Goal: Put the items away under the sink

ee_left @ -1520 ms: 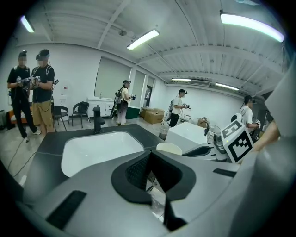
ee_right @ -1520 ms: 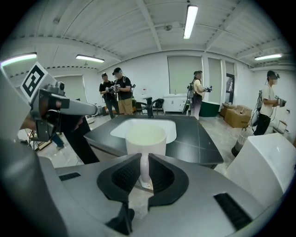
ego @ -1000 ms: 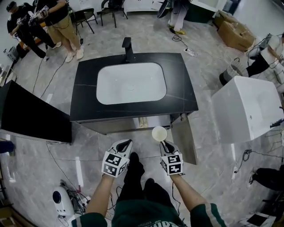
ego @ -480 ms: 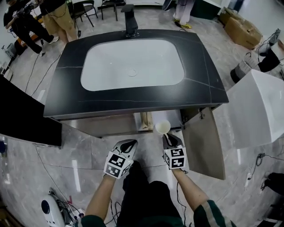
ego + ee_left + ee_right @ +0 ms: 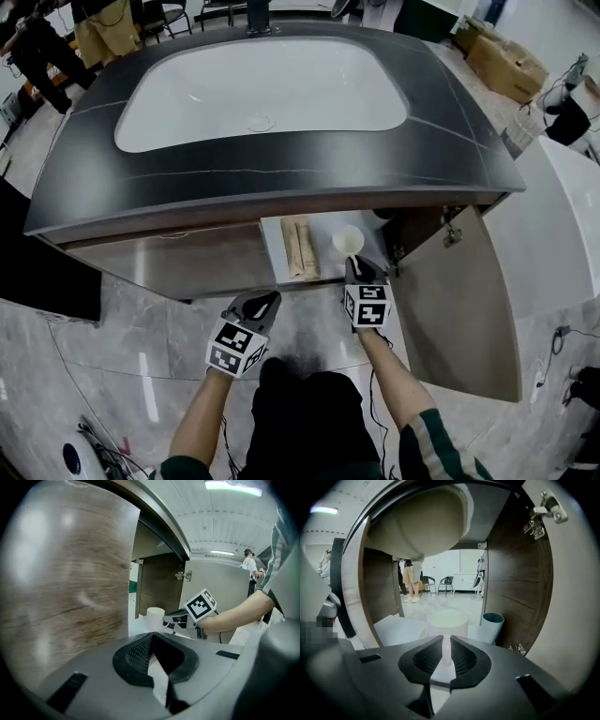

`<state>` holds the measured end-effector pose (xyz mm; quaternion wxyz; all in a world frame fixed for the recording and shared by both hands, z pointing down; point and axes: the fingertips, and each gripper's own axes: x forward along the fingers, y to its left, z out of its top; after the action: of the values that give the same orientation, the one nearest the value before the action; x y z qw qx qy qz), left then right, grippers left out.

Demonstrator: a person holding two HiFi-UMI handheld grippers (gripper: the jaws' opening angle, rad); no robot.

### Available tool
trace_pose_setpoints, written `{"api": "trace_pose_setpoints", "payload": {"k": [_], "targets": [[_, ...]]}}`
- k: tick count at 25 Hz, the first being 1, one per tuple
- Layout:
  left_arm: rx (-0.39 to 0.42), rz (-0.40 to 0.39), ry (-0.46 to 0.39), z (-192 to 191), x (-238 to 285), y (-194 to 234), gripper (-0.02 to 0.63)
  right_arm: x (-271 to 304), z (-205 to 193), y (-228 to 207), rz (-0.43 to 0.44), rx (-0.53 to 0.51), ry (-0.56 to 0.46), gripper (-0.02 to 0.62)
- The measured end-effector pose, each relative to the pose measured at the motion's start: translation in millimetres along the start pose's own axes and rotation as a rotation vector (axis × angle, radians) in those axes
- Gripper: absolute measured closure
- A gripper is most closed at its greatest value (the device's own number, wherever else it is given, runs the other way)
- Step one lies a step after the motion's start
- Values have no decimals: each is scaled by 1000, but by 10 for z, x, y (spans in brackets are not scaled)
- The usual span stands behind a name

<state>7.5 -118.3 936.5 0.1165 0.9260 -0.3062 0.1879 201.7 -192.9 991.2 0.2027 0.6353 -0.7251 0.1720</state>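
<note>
My right gripper is shut on the handle of a white cup and holds it upright at the open right half of the cabinet under the sink. In the right gripper view the cup hangs just past the jaws, over the white cabinet floor. The left gripper view shows the same cup in front of the opening. My left gripper is lower left, before the closed wooden door, shut with nothing in it.
A rolled beige towel lies on the white cabinet floor left of the cup. A grey-blue cup stands inside at the right, by the dark side wall. The open door swings out on the right. The basin underside hangs overhead.
The view has closed in on the cabinet. My right gripper has carried the white cup forward to the cabinet opening. The left gripper has kept its place beside it.
</note>
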Motion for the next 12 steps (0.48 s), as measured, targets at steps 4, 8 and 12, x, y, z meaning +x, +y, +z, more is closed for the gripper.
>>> {"api": "trace_pose_setpoints", "payload": {"k": [4, 8, 12], "targets": [[-5, -6, -5, -207, 137, 26, 595, 320, -176, -274, -46, 4, 7, 522], [-15, 10, -5, -333, 171, 123, 595, 598, -272, -413, -67, 14, 17, 522], [-28, 17, -13, -399, 235, 164, 595, 720, -369, -535, -86, 43, 24, 523]]}}
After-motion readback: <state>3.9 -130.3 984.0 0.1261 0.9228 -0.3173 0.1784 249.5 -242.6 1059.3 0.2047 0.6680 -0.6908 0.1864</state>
